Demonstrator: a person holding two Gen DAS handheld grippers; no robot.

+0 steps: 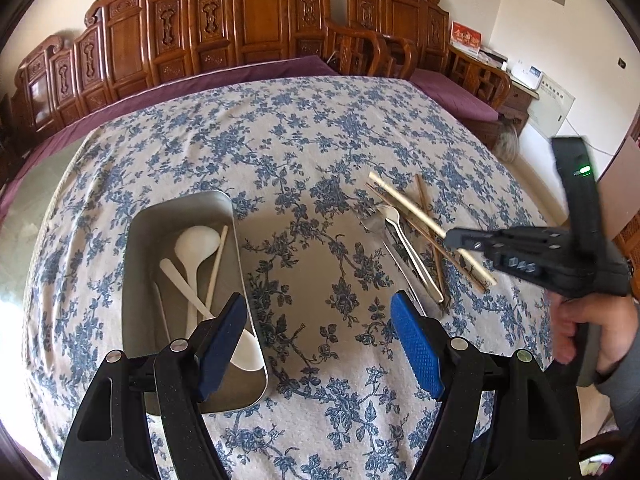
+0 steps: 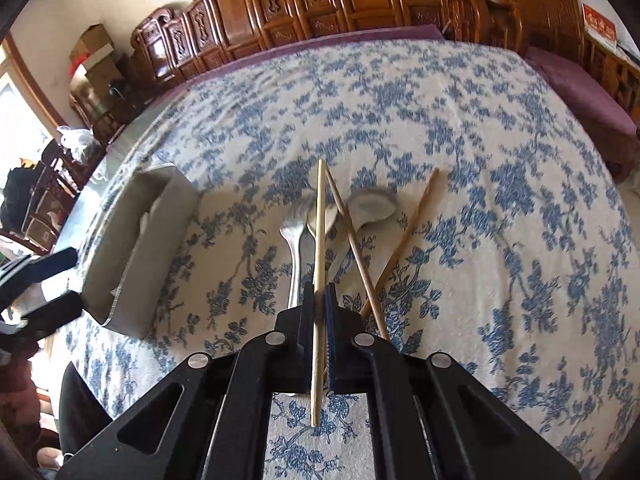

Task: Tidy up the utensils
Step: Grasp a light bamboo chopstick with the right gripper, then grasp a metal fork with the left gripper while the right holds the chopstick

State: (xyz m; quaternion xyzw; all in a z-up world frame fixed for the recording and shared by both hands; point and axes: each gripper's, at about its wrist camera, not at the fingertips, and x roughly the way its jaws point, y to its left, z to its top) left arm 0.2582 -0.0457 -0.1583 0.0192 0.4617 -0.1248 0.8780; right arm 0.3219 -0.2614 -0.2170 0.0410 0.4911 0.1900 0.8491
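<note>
A metal tray (image 1: 136, 240) on the flowered tablecloth holds white plastic spoons (image 1: 196, 248) and a pale chopstick (image 1: 217, 266). My left gripper (image 1: 320, 340) is open and empty, beside the tray's near right corner. To the right lies a pile of a metal fork (image 2: 294, 256), metal spoons (image 2: 370, 208) and brown chopsticks (image 2: 404, 244). My right gripper (image 2: 319, 292) is shut on a pale chopstick (image 2: 319, 224) and holds it over the pile; it shows in the left wrist view (image 1: 452, 236) too. The tray shows at the left of the right wrist view (image 2: 132, 264).
The cloth-covered table (image 1: 320, 128) fills both views. Carved wooden chairs (image 1: 256, 20) and purple cushions (image 1: 452, 88) line its far side. A white cabinet (image 1: 552, 104) stands at the right wall. The person's hand (image 1: 592, 328) holds the right gripper.
</note>
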